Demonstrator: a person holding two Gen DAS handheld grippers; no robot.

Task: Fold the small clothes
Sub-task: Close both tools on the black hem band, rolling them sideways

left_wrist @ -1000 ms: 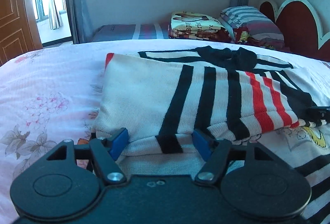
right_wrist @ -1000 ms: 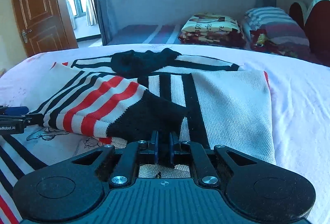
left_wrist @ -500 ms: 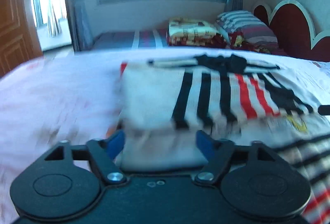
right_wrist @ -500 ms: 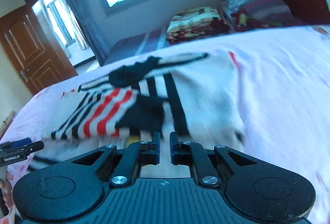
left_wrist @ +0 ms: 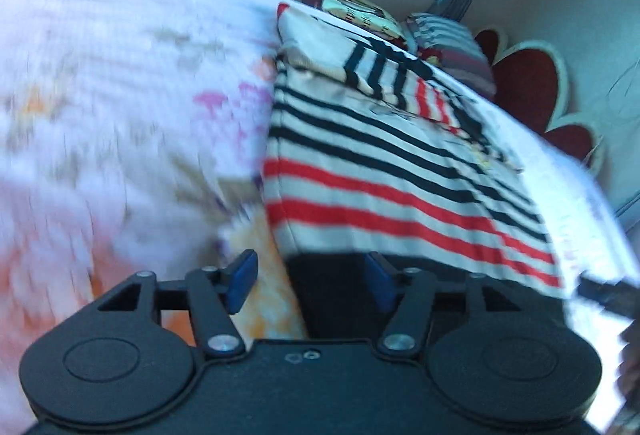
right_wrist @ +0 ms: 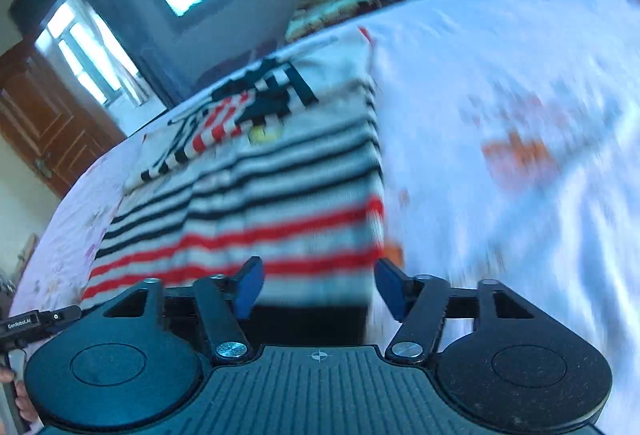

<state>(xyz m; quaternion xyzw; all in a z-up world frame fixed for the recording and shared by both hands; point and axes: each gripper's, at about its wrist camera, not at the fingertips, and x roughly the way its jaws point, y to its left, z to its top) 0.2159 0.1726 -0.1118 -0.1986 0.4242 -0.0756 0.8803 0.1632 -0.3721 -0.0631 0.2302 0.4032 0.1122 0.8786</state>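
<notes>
Both our grippers have pulled back from the folded sleeves to the sweater's (left_wrist: 392, 171) black hem, lying flat on the bed (right_wrist: 500, 83). Right gripper (right_wrist: 318, 289) jaws just sprang apart, cuff released; left gripper (left_wrist: 310, 281) jaws spread, narrowing slightly, hem corner between them unpinched.

Striped sweater (left_wrist: 392, 171): ribbed knit cloth, matt. Bedsheet (right_wrist: 500, 83): soft printed cloth, matt. Door (right_wrist: 44, 123): panelled wood with a slight sheen; right gripper (right_wrist: 318, 289): matt black plastic.
</notes>
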